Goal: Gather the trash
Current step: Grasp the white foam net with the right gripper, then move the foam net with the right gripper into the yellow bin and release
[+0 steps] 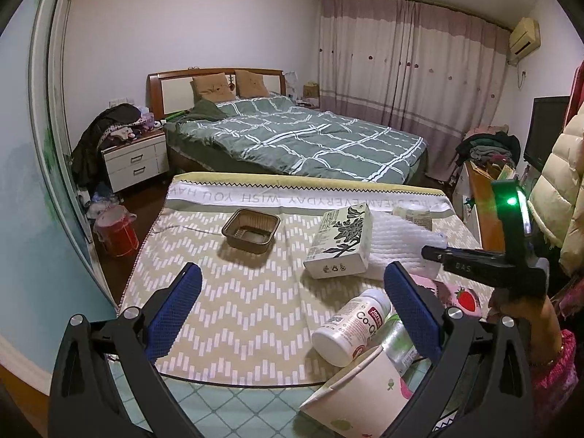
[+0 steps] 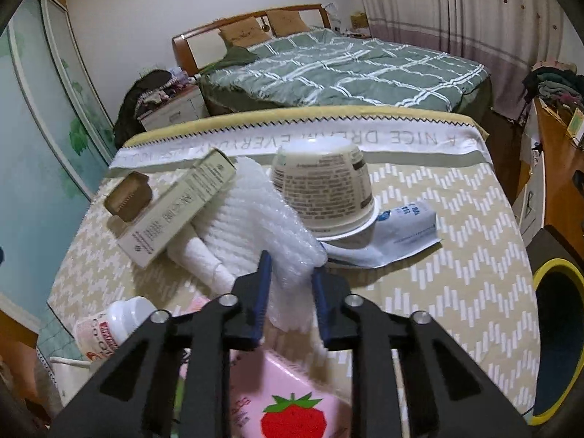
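A white bubble wrap sheet (image 2: 252, 215) lies crumpled in the middle of the cloth-covered table (image 2: 456, 255). My right gripper (image 2: 291, 266) is shut on its near edge, blue pads pressing either side. The left wrist view shows that gripper (image 1: 432, 253) at the wrap (image 1: 398, 241) from the right. My left gripper (image 1: 292, 270) hangs open over the cloth, nothing between its fingers. Around lie a brown plastic tray (image 1: 251, 231), a floral carton (image 1: 339, 244), a white pill bottle (image 1: 350, 328), a paper cup (image 1: 357, 394), an upturned tub (image 2: 321, 189), a blue-white packet (image 2: 398, 233) and a pink strawberry box (image 2: 292, 401).
A dark bin with a yellow rim (image 2: 554, 335) stands off the table's right side. A bed (image 1: 292, 135) lies beyond the table, a nightstand (image 1: 135, 160) at its left. A red bag (image 1: 116, 233) sits on the floor at left. A person's hand (image 1: 525, 314) holds the right gripper.
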`<state>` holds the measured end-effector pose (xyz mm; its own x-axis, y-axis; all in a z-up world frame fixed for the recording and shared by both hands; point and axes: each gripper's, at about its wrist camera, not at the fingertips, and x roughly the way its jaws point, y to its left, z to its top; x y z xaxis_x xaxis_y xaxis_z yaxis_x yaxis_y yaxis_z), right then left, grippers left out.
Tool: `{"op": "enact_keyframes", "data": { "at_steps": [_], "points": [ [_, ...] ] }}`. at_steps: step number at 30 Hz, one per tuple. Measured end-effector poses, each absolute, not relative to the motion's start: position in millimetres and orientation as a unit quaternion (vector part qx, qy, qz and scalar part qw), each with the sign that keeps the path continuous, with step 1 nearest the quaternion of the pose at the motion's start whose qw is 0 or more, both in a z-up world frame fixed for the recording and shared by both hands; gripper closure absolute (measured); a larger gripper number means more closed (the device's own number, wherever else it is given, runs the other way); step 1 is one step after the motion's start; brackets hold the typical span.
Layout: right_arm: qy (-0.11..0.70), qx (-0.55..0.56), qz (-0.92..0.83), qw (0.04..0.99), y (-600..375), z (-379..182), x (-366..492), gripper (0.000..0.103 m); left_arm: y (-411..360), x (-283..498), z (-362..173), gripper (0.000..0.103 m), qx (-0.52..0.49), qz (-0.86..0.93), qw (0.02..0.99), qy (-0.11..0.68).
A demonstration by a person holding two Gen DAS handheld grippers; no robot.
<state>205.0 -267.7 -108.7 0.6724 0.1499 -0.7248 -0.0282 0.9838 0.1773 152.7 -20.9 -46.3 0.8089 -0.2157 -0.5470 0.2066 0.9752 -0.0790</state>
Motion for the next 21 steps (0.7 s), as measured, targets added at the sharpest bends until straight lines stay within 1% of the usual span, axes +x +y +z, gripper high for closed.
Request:
{"op": "enact_keyframes", "data": {
  "at_steps": [13, 21],
  "points": [
    [0.306, 0.093, 0.054, 0.946, -277, -43, 145, 0.088, -33, 148, -46, 0.005, 0.003, -0.122, 0.951, 0.284],
    [0.271, 0.109, -0.018, 0.956, -322, -35, 105, 0.088, -47, 140, -46, 0.005, 0.015, -0.135, 0.949, 0.284]
  ]
}}
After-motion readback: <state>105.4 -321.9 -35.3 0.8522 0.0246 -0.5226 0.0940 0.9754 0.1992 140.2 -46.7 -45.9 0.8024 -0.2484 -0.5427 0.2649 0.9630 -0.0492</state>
